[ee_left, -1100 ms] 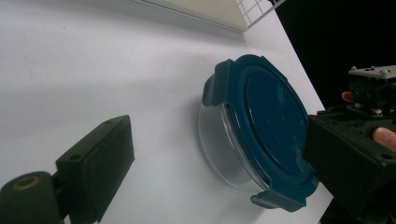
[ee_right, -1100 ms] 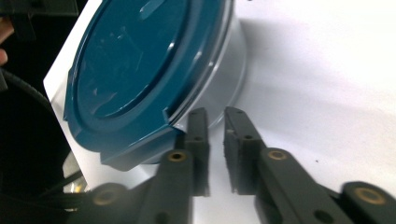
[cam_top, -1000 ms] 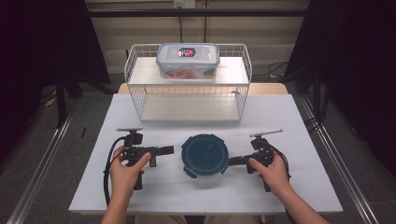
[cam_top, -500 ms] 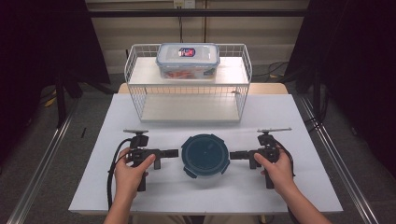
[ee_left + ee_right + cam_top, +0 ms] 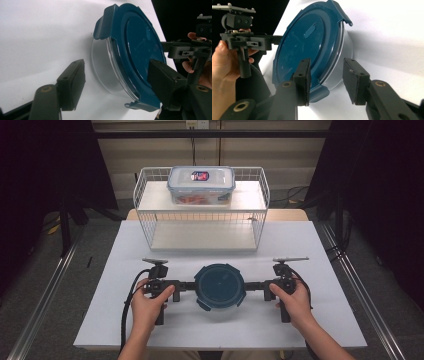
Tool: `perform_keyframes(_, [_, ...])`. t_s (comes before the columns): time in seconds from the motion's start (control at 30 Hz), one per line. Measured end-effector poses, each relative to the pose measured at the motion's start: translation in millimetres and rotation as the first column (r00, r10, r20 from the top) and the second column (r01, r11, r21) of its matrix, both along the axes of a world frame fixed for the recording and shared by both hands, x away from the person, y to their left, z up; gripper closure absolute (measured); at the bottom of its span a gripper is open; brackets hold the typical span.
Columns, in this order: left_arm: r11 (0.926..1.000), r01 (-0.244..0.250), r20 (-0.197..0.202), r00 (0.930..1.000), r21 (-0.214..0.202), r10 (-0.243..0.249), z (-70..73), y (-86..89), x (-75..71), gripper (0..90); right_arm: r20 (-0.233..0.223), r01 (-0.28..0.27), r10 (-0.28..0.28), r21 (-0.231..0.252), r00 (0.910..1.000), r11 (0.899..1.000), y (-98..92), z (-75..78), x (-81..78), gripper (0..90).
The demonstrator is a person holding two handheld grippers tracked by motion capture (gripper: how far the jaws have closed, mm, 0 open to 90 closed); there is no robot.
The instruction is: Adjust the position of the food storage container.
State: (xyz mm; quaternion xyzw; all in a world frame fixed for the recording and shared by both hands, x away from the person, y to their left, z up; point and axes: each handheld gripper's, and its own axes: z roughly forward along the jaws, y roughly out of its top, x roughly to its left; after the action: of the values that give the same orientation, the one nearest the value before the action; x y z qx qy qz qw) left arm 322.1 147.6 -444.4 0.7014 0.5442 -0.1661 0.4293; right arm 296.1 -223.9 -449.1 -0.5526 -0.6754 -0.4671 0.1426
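round clear plastic container with dark blue clip-on lid [image 5: 219, 286], near worktop [image 5: 320, 250] front edge | rigid, slick, light-looking; taking lid latches | left tool [image 5: 189, 285], right tool [image 5: 252, 285] both closing, straddling latches, not yet pinching

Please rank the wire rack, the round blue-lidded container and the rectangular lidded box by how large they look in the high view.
1. Wire rack, clearly largest.
2. Box and round container look about alike; the box sits farther off, so I leave them unranked.

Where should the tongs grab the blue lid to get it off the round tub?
Probably by the lid's latch tabs, coming level from the left and right. The tabs stick out past the rim, so each jaw pair can straddle one. The flat top gives nothing to pinch.
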Motion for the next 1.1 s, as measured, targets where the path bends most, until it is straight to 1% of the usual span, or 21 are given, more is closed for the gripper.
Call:
perform_keyframes(0.03, [1.0,0.002,0.0,1.0,-0.009,-0.002,-0.7,-0.6,0.7,33.0,-0.005,0.005,-0.005,0.003,1.0,1.0,-0.7,0.1,0.5,60.5])
perform_keyframes(0.07, [1.0,0.0,0.0,1.0,-0.007,0.0,-1.1,-1.0,1.4,34.1,-0.009,0.011,-0.011,0.011,0.9999,1.0,-1.2,-0.1,1.3,61.7])
perform_keyframes(0.1, [0.9998,-0.009,-0.015,0.9998,-0.02,0.009,-1.3,-2.5,1.2,35.9,-0.012,0.015,-0.015,0.02,0.9998,1.0,-1.4,0.1,2.3,62.6])
perform_keyframes(0.13, [0.9999,-0.003,-0.011,0.9999,-0.016,0.003,-2.0,-2.8,1.7,36.1,-0.011,0.018,-0.017,0.024,0.9998,1.0,-1.1,0.4,3.0,63.1])
perform_keyframes(0.2, [0.9998,0.015,0.019,0.9997,0.008,-0.015,-3.4,-2.4,3.0,37.8,-0.007,0.013,-0.013,0.023,0.9999,1.0,-0.1,1.0,4.3,64.9])
perform_keyframes(0.23, [0.9999,0.003,-0.001,1.0,-0.017,-0.003,-3.6,-4.6,2.4,38.9,-0.016,0.014,-0.013,0.031,0.9998,0.999,1.0,1.4,4.4,65.2])
perform_keyframes(0.27, [0.9999,0.006,0.004,1.0,-0.015,-0.006,-4.4,-4.5,2.9,39.0,-0.023,0.015,-0.014,0.033,0.9996,0.999,1.5,1.7,4.6,66.3])
perform_keyframes(0.3, [0.9998,0.007,-0.004,1.0,-0.02,-0.007,-4.5,-4.8,3.2,39.6,-0.034,0.015,-0.014,0.036,0.9993,0.999,2.0,1.7,4.8,66.5])
perform_keyframes(0.33, [0.9997,0.005,-0.008,1.0,-0.024,-0.005,-4.8,-4.8,3.6,40.5,-0.016,0.014,-0.013,0.026,0.9998,1.0,1.8,0.4,6.0,67.1])
perform_keyframes(0.37, [0.9996,-0.005,-0.011,0.9999,-0.029,0.004,-4.8,-5.4,3.7,41.0,-0.019,0.017,-0.017,0.026,0.9997,1.0,1.9,0.0,6.4,67.9])
perform_keyframes(0.43, [0.9995,0.003,-0.009,1.0,-0.031,-0.003,-5.4,-6.0,4.5,41.8,-0.036,0.021,-0.02,0.026,0.9992,0.999,2.1,-0.2,7.0,68.5])
perform_keyframes(0.5, [0.9995,0.007,-0.021,0.9997,-0.031,-0.008,-5.4,-7.5,4.4,42.0,-0.05,0.026,-0.024,0.036,0.9985,0.999,2.4,-0.7,7.6,69.3])
perform_keyframes(0.53, [0.9992,0.009,-0.026,0.9996,-0.039,-0.01,-6.3,-8.5,4.4,42.2,-0.052,0.025,-0.022,0.04,0.9984,0.999,2.4,-1.6,8.2,69.6])
perform_keyframes(0.6, [0.9994,0.01,-0.038,0.9992,-0.034,-0.011,-6.9,-9.7,4.1,42.7,-0.053,0.032,-0.029,0.052,0.9981,0.998,2.3,-2.4,9.2,69.8])
perform_keyframes(0.63, [0.9992,0.012,-0.043,0.999,-0.038,-0.013,-6.9,-10.0,4.0,43.3,-0.054,0.033,-0.03,0.044,0.9981,0.998,2.9,-2.6,9.8,69.6])
perform_keyframes(0.7, [0.9992,0.016,-0.038,0.9991,-0.037,-0.017,-7.2,-9.9,4.1,43.9,-0.057,0.033,-0.031,0.044,0.9979,0.998,3.7,-2.9,11.0,69.8])
perform_keyframes(0.73, [0.9993,0.012,-0.032,0.9994,-0.035,-0.014,-6.9,-10.7,3.7,44.2,-0.067,0.034,-0.031,0.047,0.9973,0.998,3.7,-3.2,11.3,69.5])
perform_keyframes(0.77, [0.9993,0.008,-0.03,0.9995,-0.037,-0.009,-7.1,-10.8,3.5,44.3,-0.063,0.029,-0.026,0.043,0.9977,0.999,3.5,-4.5,11.7,69.2])
perform_keyframes(0.93, [0.9989,0.003,-0.047,0.9989,-0.047,-0.005,-8.1,-10.1,3.3,46.4,-0.081,0.03,-0.026,0.044,0.9963,0.999,5.4,-6.1,12.1,67.8])
perform_keyframes(1.03, [0.9978,-0.01,-0.062,0.9981,-0.066,0.006,-9.2,-12.5,2.0,47.3,-0.088,0.028,-0.025,0.042,0.9958,0.999,5.4,-7.0,12.6,67.2])
perform_keyframes(1.1, [0.9967,-0.019,-0.064,0.9979,-0.078,0.014,-10.6,-14.2,1.1,47.8,-0.105,0.03,-0.024,0.051,0.9942,0.998,6.4,-7.7,12.7,66.7])
